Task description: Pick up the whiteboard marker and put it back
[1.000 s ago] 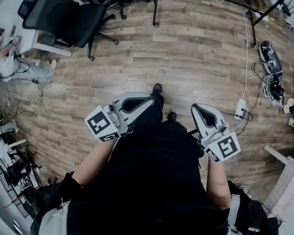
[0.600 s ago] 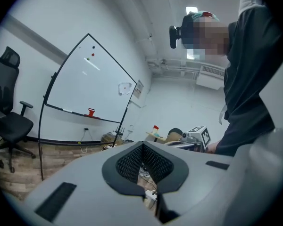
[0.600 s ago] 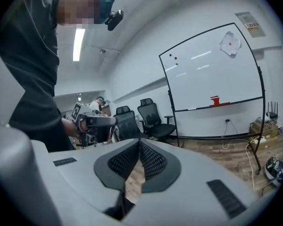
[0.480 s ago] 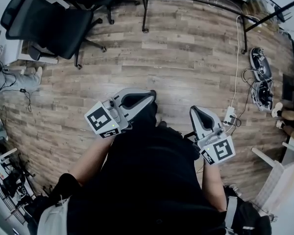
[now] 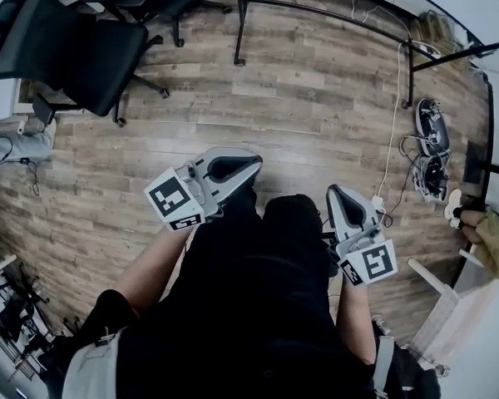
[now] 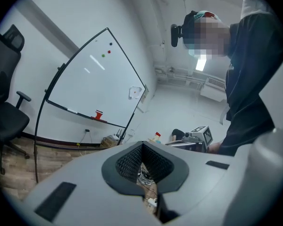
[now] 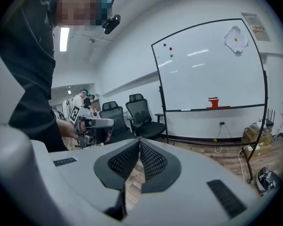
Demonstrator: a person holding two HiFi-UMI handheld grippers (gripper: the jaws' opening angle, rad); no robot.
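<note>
Left tongs: jaws fully closed, ribbed pads meeting at the tips, nothing gripped. In the head view they sit at 9 o'clock of centre, over the wood floor and just ahead of the person's dark clothing.

Black office chair: stands at 10 o'clock in the head view, well apart from both tools.

Whiteboard: mounted on a black frame, at 2 o'clock in the right gripper view, well away from either pair of tongs.

Whiteboard marker: a slim pale stick lying flat on the board's tray appears to be it, but it is too small to confirm.

Red item: rests on the same tray, at 3 o'clock of the stick and apart from it.

Right tongs: jaws likewise pressed together at the tips, empty. In the head view they sit at 4 o'clock of centre, tips pointing toward 12 o'clock over the floor.
</note>
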